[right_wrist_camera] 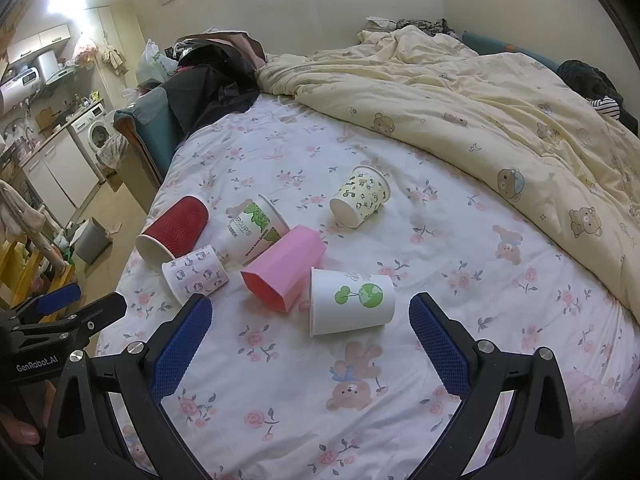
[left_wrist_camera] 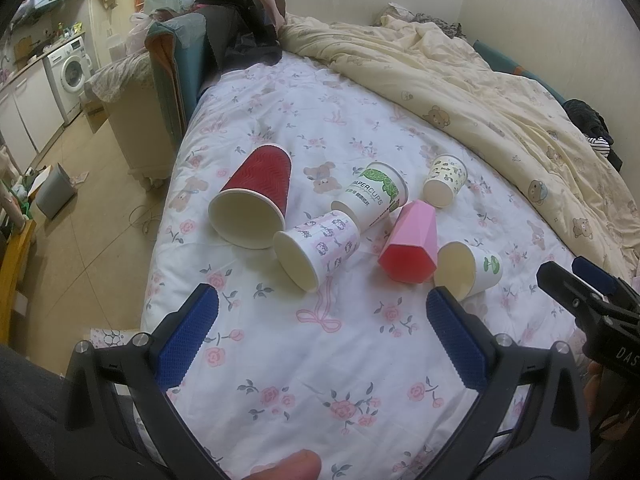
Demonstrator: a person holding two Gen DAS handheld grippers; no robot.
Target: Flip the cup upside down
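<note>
Several cups lie on their sides on the floral bedsheet (left_wrist_camera: 320, 368). A red ribbed cup (left_wrist_camera: 256, 196) (right_wrist_camera: 176, 226), a white cup with pink print (left_wrist_camera: 320, 246) (right_wrist_camera: 196, 274), a green-leaf paper cup (left_wrist_camera: 370, 192) (right_wrist_camera: 254, 228), a pink faceted cup (left_wrist_camera: 408, 242) (right_wrist_camera: 284, 268), a white cup with a green tree print (left_wrist_camera: 470, 270) (right_wrist_camera: 352, 300) and a small patterned cup (left_wrist_camera: 444, 180) (right_wrist_camera: 360, 196). My left gripper (left_wrist_camera: 322, 304) is open and empty, short of the cups. My right gripper (right_wrist_camera: 310, 312) is open and empty, its fingers either side of the tree cup's near end.
A cream bear-print duvet (left_wrist_camera: 480, 92) (right_wrist_camera: 480, 112) is bunched at the back right. Dark clothes (left_wrist_camera: 240, 32) lie on a teal headboard at the back left. The bed's left edge drops to a floor with a grey bin (left_wrist_camera: 56, 190) and a washing machine (left_wrist_camera: 70, 72).
</note>
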